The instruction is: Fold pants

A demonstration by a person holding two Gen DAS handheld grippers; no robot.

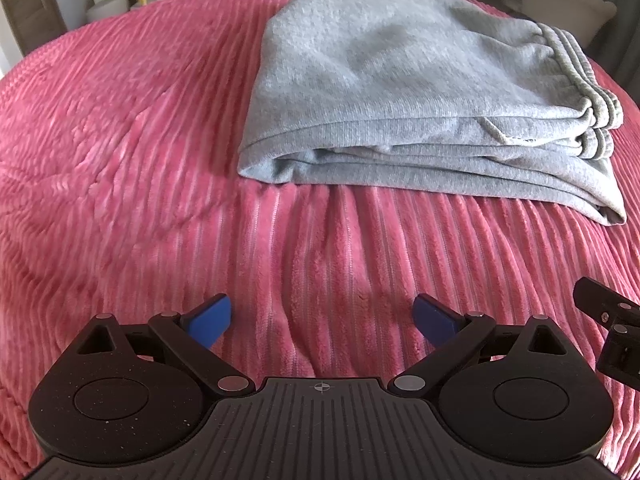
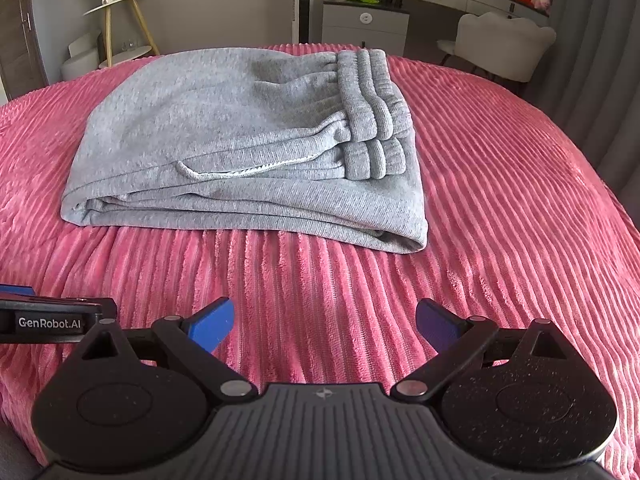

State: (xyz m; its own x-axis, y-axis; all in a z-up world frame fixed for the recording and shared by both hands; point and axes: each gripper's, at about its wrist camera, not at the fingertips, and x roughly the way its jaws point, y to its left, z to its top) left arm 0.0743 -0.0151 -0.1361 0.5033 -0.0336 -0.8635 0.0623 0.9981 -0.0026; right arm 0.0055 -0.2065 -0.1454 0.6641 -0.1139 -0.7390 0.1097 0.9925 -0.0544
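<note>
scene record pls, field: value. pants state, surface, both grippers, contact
pants: grey sweatpants, folded into a layered stack, waistband on top at the right
surface: pink ribbed bedspread
left hand-held gripper: open, empty, short of the stack
right hand-held gripper: open, empty, short of the stack
contact: none with the pants

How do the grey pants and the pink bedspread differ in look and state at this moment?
The grey pants are a compact folded bundle with stacked layers; the pink bedspread lies spread out flat beneath them. The pants are a fine, smooth knit with a ribbed waistband; the bedspread is plush with long raised ridges. Both are soft fabric, and neither is touched by the left gripper or the right gripper, both open.
</note>
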